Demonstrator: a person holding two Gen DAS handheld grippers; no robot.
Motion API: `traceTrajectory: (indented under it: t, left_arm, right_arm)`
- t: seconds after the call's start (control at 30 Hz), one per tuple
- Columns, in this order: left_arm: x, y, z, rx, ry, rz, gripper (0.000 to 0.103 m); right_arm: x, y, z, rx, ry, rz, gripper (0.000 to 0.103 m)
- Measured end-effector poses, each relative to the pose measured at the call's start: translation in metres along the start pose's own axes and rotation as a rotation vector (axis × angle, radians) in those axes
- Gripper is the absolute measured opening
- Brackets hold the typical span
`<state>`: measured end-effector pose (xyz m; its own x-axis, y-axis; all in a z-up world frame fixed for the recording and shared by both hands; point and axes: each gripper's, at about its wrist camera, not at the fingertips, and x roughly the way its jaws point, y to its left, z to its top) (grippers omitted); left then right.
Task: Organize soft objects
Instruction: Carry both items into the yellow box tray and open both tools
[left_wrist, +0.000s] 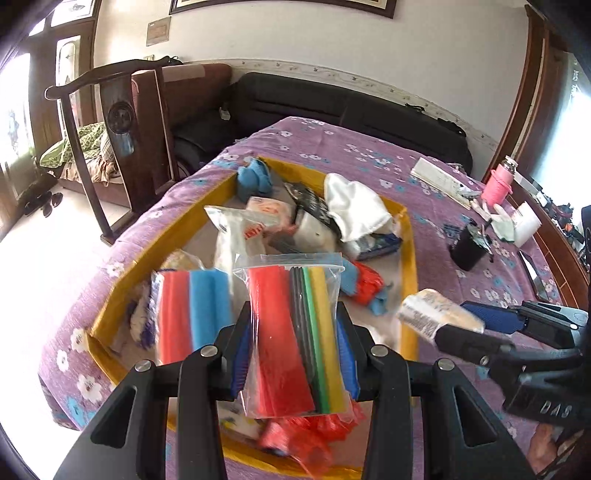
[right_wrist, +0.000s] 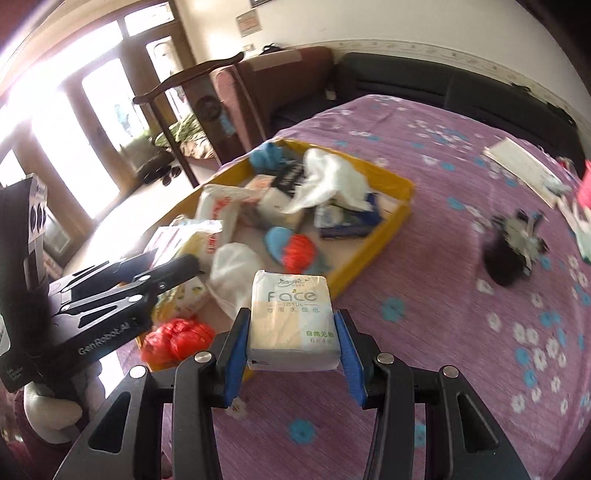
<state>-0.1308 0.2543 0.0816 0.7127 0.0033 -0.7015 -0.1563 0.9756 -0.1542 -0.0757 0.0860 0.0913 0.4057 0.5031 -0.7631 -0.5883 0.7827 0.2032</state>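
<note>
Tissue pack (right_wrist: 293, 317): a soft plastic-wrapped block printed "Face", gripped across its width by the right gripper (right_wrist: 293, 350), blue pads against both side faces, pack held above the purple floral cloth of the worktop (right_wrist: 461, 332) just off the near right side of the yellow tray (right_wrist: 369, 258). Judged light and compressible; the film looks slick, so a grip across the mid-body is better than at a corner, and only moderate squeeze is needed before the block buckles. Second item: a clear zip bag of foam strips (left_wrist: 295, 339) (red, dark, green, yellow), clamped between the jaws of the left gripper (left_wrist: 293, 350) around its lower half, hanging over the near end of the tray. Judged very light; foam springs back, bag film slides over contents, so the strips could shift inside while the bag stays pinched; take hold across the bundle, not the loose top seal. Beside it in the tray, a pack of red and blue foam blocks (left_wrist: 192, 314). Further in: white cloth (left_wrist: 354, 206), blue knit item (left_wrist: 253, 177), red mesh bag (left_wrist: 369, 282), assorted wrapped packs, all limp and likely to snag one another if lifted by an edge. Toward the far right edge of the worktop: a black holder (left_wrist: 469, 247), pink bottle (left_wrist: 498, 184). The right wrist view is motion-blurred at right.
</note>
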Motion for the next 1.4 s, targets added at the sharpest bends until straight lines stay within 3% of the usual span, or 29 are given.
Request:
traceTrajectory:
  t: [0.37,0.6,0.9,0.97,1.03,1.1,1.17,1.4]
  left_arm:
    - [0.02,0.042,0.042,-0.016,-0.003,0.024,0.039]
    - [0.066,0.068,0.077,-0.04,0.078,0.012,0.039]
    - [0.092,0.076,0.094,-0.053,0.127,-0.015,0.04]
    - [0.095,0.073,0.094,-0.035,0.136,-0.017,0.043]
    - [0.101,0.073,0.092,-0.04,0.167,-0.043,0.058]
    - [0.099,0.071,0.089,-0.043,0.171,-0.066,0.065]
    - [0.094,0.069,0.089,-0.039,0.165,-0.064,0.069]
    - [0.038,0.076,0.093,-0.082,0.022,-0.104,0.081]
  right_arm:
    - [0.021,0.01,0.022,-0.006,-0.005,-0.014,0.05]
    - [0.032,0.016,0.027,0.002,0.017,0.006,0.05]
    - [0.04,0.04,0.025,-0.038,0.026,0.047,0.05]
    - [0.041,0.043,0.027,-0.046,0.021,0.047,0.05]
    - [0.044,0.043,0.03,-0.046,0.017,0.042,0.05]
    - [0.046,0.04,0.032,-0.035,0.018,0.045,0.05]
    - [0.049,0.038,0.033,-0.028,0.023,0.047,0.05]
    - [0.047,0.047,0.029,-0.033,0.044,0.106,0.05]
